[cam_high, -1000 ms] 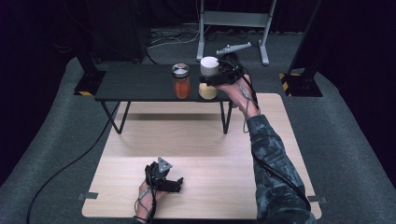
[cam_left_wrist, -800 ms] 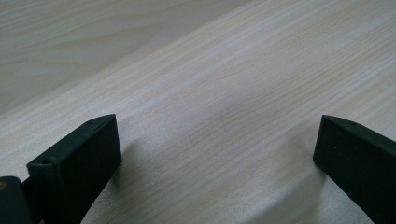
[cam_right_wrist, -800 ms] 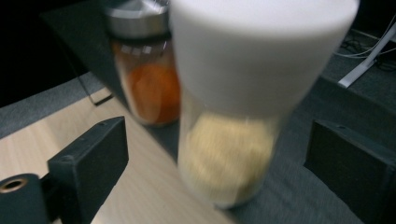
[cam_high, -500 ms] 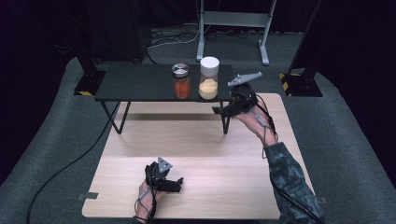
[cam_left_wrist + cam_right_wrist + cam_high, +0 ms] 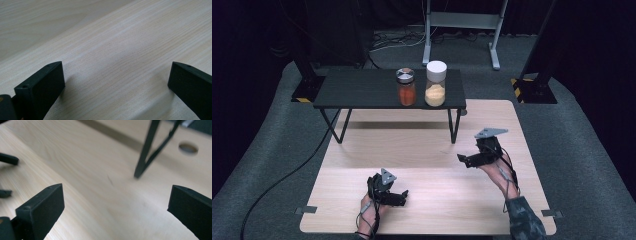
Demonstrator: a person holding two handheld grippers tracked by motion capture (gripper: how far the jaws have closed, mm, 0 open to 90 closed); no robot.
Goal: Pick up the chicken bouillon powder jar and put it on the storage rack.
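Note:
Two jars stand side by side on a low black shelf. One holds orange-red contents under a metal lid; the other is a white-lidded jar of yellow powder. My right gripper hovers low over the wooden table, in front of and right of the shelf, pointing left. Its jaws have just been opening and stand wide with nothing between them. My left gripper rests near the front edge, open and empty.
The shelf's thin black leg stands ahead of my right gripper, with a round hole in the tabletop beyond it. The left gripper's jaw tips show at that view's left edge. Grey carpet and black stands surround the table.
The right hand has let go of the white-lidded jar on the shelf and come down and toward the front right of the table. The left hand has stayed put.

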